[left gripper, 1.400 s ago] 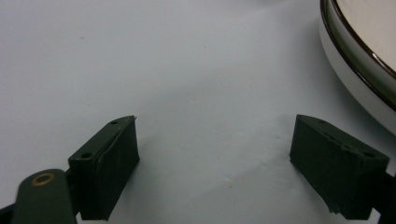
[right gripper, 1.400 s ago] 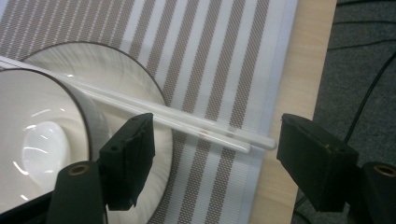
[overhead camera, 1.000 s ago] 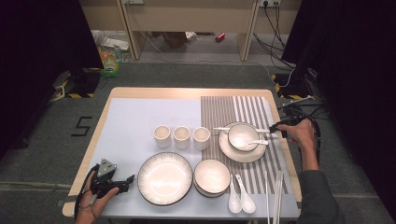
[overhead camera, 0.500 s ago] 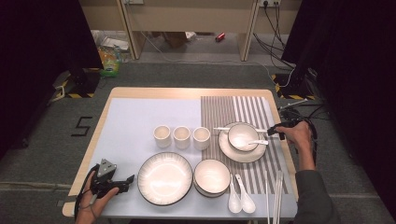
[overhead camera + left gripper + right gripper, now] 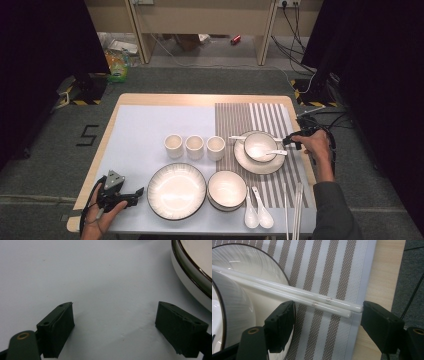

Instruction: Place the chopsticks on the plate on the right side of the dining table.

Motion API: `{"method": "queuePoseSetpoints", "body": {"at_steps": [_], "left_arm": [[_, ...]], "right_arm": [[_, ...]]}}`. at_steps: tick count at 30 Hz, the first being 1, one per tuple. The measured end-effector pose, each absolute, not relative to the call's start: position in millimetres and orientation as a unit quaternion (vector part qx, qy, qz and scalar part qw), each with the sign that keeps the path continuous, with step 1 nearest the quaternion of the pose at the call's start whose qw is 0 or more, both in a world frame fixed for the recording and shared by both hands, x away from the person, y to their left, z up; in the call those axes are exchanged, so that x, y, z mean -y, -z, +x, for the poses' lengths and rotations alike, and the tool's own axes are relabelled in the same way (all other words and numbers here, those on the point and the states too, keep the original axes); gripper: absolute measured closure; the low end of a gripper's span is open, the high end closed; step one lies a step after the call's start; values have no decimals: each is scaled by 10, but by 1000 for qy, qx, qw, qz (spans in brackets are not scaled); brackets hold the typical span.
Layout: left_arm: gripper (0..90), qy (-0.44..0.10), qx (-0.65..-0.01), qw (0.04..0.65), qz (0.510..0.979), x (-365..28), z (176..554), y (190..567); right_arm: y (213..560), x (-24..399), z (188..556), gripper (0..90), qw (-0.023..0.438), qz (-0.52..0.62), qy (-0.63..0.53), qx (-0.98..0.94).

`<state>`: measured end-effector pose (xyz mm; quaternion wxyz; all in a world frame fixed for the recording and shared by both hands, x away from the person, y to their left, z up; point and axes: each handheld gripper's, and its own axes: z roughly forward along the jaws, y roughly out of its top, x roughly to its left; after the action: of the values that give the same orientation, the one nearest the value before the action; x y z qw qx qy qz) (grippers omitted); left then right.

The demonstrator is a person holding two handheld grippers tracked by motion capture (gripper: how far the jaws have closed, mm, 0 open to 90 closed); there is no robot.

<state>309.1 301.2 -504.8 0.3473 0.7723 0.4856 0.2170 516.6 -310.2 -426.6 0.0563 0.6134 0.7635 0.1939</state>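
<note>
The right gripper (image 5: pixel 295 141) sits at the right side of the table, just beside the saucer (image 5: pixel 260 165) that carries a small bowl (image 5: pixel 260 146). Its jaws stand wide apart with nothing pressed between them. In the right gripper view a pair of white chopsticks (image 5: pixel 294 296) lies across the saucer's rim and out over the striped mat (image 5: pixel 329 267), their ends reaching between the two jaws, near the right one; whether that jaw touches them is hard to tell. A white spoon (image 5: pixel 270 152) rests in the small bowl.

The left gripper (image 5: pixel 131 196) lies low at the near left corner of the table, held in the left hand (image 5: pixel 102 215), its jaws spread wide and empty over the pale mat (image 5: pixel 100 277). The edge of the big plate (image 5: pixel 192 277) shows just beside its right jaw.

Three cups (image 5: pixel 195 147) stand in a row in the middle. A second bowl (image 5: pixel 226 190) sits beside the big plate, with two more spoons (image 5: pixel 257 215) and another pair of chopsticks (image 5: pixel 295 210) to its right.
</note>
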Motion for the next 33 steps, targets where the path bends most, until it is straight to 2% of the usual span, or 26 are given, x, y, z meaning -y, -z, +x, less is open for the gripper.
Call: {"method": "queuePoseSetpoints", "body": {"at_steps": [33], "left_arm": [[142, -217, -486, 347, 772, -3012, 3092, 5049]], "right_arm": [[4280, 2927, 5219, 271, 41, 634, -198, -746]]}}
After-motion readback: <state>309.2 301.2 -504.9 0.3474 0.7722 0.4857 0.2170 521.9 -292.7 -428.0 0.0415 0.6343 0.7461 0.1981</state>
